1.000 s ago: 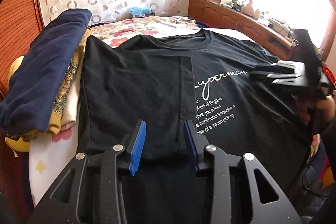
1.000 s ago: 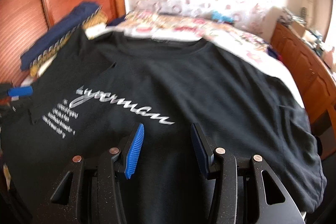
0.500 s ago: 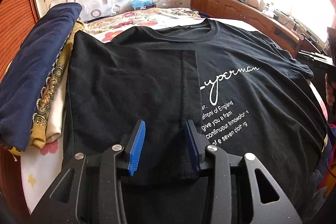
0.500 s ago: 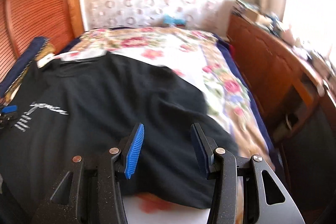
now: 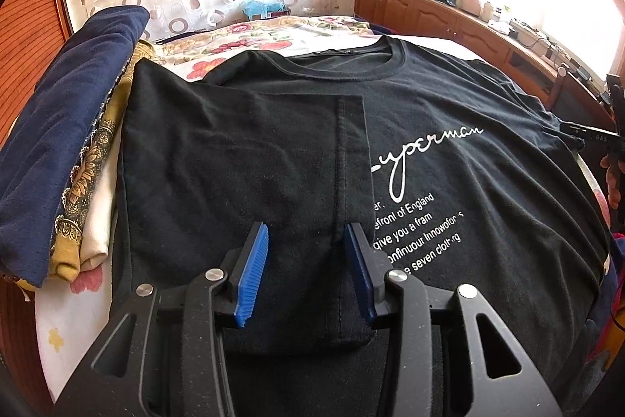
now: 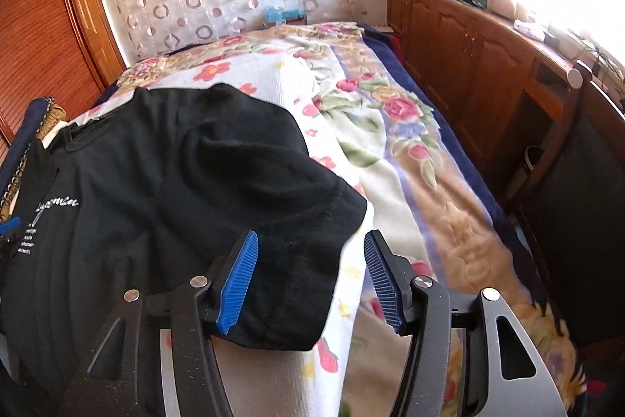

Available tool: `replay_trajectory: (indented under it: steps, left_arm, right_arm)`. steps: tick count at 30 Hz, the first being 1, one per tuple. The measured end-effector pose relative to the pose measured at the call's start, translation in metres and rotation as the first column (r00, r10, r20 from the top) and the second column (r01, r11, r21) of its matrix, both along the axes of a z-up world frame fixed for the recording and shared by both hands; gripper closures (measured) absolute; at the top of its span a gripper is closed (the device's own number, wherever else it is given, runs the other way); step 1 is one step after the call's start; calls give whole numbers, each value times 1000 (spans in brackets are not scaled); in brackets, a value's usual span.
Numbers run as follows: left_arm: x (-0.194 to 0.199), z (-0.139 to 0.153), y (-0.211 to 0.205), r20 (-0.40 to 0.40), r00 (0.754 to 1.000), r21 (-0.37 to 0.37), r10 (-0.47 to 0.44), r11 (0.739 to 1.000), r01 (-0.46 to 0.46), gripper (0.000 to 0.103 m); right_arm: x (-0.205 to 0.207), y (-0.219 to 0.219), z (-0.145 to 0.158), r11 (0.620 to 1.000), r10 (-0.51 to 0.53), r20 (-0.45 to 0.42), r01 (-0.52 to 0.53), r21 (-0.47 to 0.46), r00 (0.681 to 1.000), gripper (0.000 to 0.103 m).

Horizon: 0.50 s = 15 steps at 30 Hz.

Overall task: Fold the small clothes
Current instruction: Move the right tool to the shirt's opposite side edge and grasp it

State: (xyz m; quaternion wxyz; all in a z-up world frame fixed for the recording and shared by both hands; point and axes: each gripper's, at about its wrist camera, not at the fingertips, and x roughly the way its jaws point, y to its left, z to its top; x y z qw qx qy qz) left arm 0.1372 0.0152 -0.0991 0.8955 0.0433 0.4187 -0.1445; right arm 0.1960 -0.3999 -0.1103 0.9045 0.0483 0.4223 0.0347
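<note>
both grippers, left gripper and right gripper, hover agape over black t-shirt.

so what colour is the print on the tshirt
White print on black, clearest in the left wrist view.

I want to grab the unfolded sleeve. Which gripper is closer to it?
Right. The right gripper hovers open over the unfolded sleeve of the black T-shirt. The left gripper is across the shirt, above the folded side.

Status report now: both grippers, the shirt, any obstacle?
Left gripper open. Right gripper open at sleeve edge. Black printed cotton T-shirt half folded. Folded clothes stack beside it.
</note>
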Motion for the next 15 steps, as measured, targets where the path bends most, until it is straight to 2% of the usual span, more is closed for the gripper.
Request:
replay_trajectory:
  steps: [2, 10, 12, 15]
  left_arm:
    - [0, 0, 0, 0, 1000, 0, 0, 1000, 0, 61]
    - [0, -1, -2, 1, 1000, 2, -4, 1000, 4, 59]
    - [0, -1, -2, 0, 1000, -2, -4, 1000, 4, 59]
    - [0, -1, -2, 0, 1000, -2, -4, 1000, 4, 59]
  right_arm:
    - [2, 0, -2, 1000, -2, -31, 2, 16, 1000, 45]
    - [1, -11, -2, 991, 30, -63, -21, 132, 998, 45]
    - [0, -10, 0, 990, 46, -57, -38, 132, 997, 50]
    - [-5, -10, 3, 993, 56, -36, -52, 102, 998, 74]
